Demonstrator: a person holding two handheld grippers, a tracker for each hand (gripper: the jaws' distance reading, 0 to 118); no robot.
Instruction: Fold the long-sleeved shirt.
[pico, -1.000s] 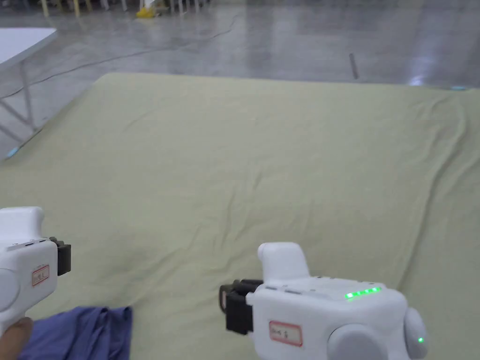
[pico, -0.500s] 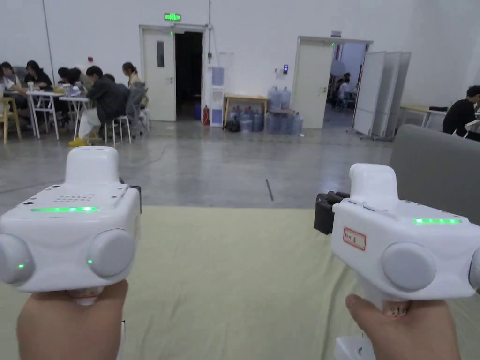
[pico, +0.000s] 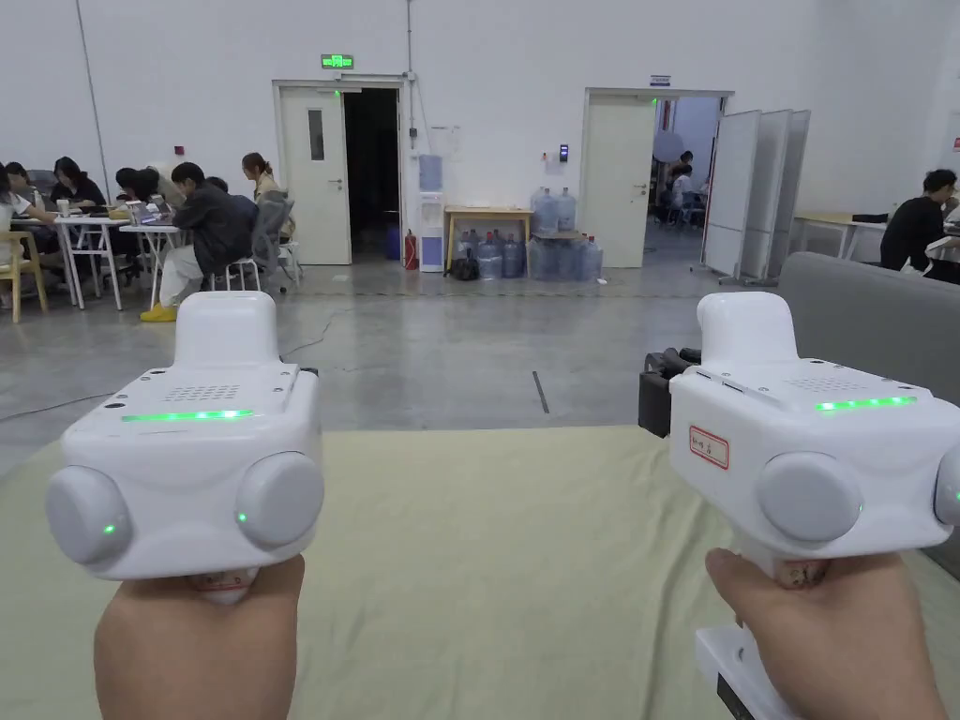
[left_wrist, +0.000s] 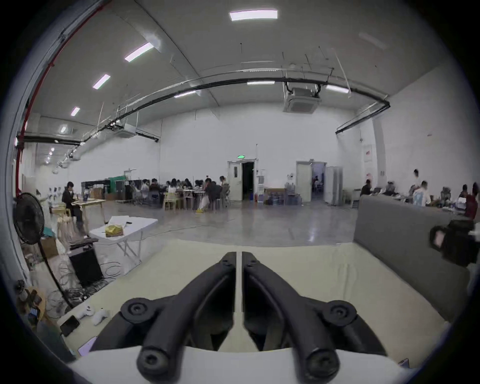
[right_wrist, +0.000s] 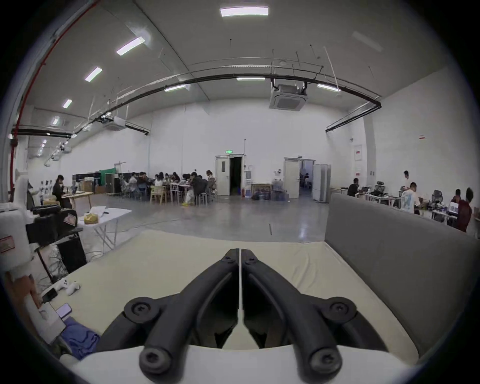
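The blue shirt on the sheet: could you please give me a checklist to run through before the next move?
1. Left claw empty: ok, jaws shut on nothing.
2. Right claw empty: ok, likewise shut.
3. Blue shirt spread flat: not ok, bunched at the green sheet near left edge.
4. Claws aimed at shirt: not ok, both point across the room.
5. Sheet smooth: ok.

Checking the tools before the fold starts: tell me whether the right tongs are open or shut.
Shut. In the right gripper view the right tongs show their two black jaws tip to tip, nothing clamped between them, above the pale green sheet.
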